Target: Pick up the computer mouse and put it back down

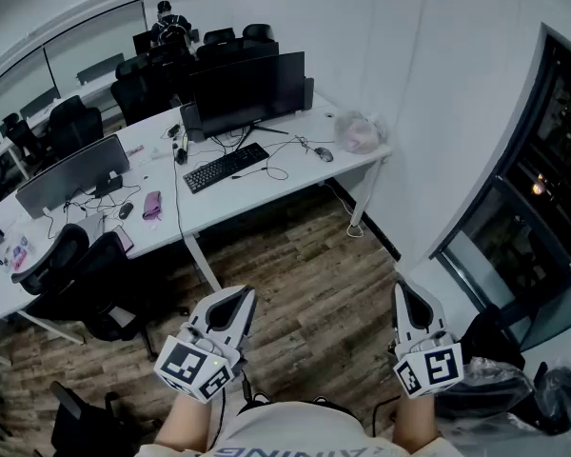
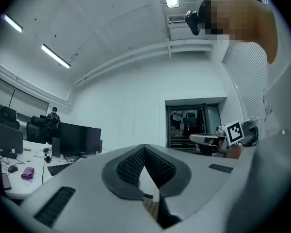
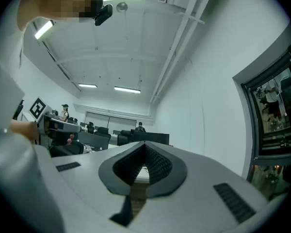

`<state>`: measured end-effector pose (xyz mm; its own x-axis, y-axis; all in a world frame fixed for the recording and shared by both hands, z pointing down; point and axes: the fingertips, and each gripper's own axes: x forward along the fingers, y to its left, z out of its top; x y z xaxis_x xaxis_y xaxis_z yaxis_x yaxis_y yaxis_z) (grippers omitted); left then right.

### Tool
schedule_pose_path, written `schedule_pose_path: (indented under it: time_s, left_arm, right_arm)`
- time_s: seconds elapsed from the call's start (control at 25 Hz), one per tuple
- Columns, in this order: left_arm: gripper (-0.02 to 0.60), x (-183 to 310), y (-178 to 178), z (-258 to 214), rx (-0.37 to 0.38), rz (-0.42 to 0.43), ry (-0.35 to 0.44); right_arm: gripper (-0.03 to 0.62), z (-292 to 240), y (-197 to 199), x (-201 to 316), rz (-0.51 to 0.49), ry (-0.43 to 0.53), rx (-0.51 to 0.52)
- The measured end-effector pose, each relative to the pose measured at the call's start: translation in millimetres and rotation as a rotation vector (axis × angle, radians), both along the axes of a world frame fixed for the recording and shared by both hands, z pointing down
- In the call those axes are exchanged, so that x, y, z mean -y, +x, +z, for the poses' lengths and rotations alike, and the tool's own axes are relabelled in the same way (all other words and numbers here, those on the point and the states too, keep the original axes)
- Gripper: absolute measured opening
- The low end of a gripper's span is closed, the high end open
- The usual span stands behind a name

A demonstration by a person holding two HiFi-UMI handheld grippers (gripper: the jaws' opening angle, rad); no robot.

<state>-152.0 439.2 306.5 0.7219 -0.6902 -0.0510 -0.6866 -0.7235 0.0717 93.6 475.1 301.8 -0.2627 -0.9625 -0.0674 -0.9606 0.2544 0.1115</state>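
Observation:
A grey computer mouse (image 1: 324, 153) lies on the white desk (image 1: 295, 174), to the right of a black keyboard (image 1: 226, 167) and in front of a dark monitor (image 1: 247, 89). Both grippers hang low over the wooden floor, far short of the desk. My left gripper (image 1: 240, 299) (image 2: 144, 148) points level with its ribbed pads meeting at the tip and nothing between them. At the other side, my right gripper (image 1: 404, 291) (image 3: 145, 145) is shut and empty too. The mouse cannot be made out in either gripper view.
A second desk (image 1: 76, 246) at the left carries another monitor (image 1: 71, 172), a dark mouse (image 1: 126, 210) and a pink item (image 1: 152, 205). Black office chairs (image 1: 81, 269) stand beside it. A crumpled plastic bag (image 1: 359, 131) sits on the desk's right end. A dark glass door (image 1: 538, 188) lines the right wall.

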Motion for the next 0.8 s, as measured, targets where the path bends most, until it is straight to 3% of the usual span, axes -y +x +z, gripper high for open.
schedule_pose_path:
  time_s: [0.4,0.8]
  left_arm:
    - [0.005,-4.1,-2.6,2.8,-0.001,0.0,-0.005]
    - [0.005,-0.8,-9.8,4.7,-0.013,0.001,-0.009]
  right_arm:
    - [0.02,3.5,-5.6,-0.5,-0.003,-0.008,-0.009]
    - [0.02,3.9,-10.2,4.0,-0.017,-0.002,0.062]
